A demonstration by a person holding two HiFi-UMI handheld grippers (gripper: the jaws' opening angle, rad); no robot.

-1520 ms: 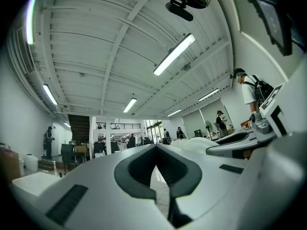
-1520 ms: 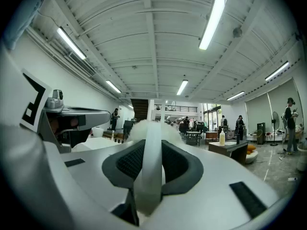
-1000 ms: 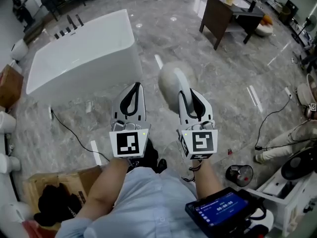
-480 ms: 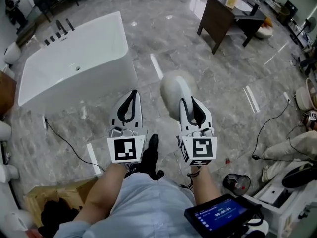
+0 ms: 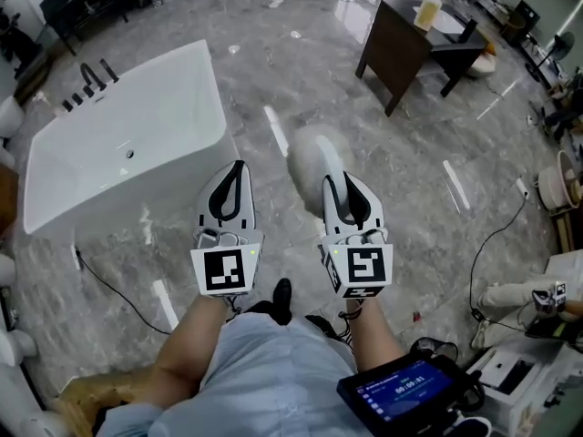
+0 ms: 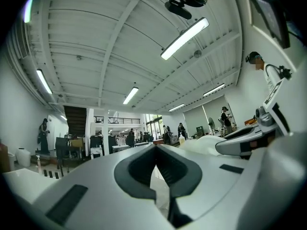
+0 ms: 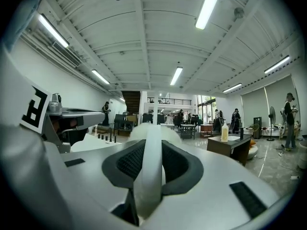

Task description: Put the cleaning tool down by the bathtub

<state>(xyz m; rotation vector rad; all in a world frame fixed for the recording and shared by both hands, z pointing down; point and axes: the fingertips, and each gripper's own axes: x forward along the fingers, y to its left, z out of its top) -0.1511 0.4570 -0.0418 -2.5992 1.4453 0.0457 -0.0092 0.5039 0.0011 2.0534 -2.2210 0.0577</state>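
Observation:
The white bathtub [image 5: 127,135] stands on the grey marble floor at the left of the head view, with dark taps at its far rim. My right gripper [image 5: 335,188] is shut on the white handle of the cleaning tool, whose fluffy white head [image 5: 310,157] sticks out ahead of the jaws, above the floor to the right of the tub. In the right gripper view the handle [image 7: 149,171] runs up between the pads of that gripper [image 7: 152,145]. My left gripper [image 5: 232,176] is shut and empty, level with the tub's near corner; in its own view the tips [image 6: 154,150] meet.
A dark wooden table [image 5: 401,44] with a bottle [image 5: 428,7] stands at the back right. A black cable [image 5: 109,285] trails across the floor near the tub. A cardboard box [image 5: 91,394] sits at the bottom left, and a tablet [image 5: 405,390] at the bottom right.
The person has walked forward: the bathtub has slid lower and leftward in view, and the cardboard box has mostly left the frame. Both grippers keep the same pose and grip.

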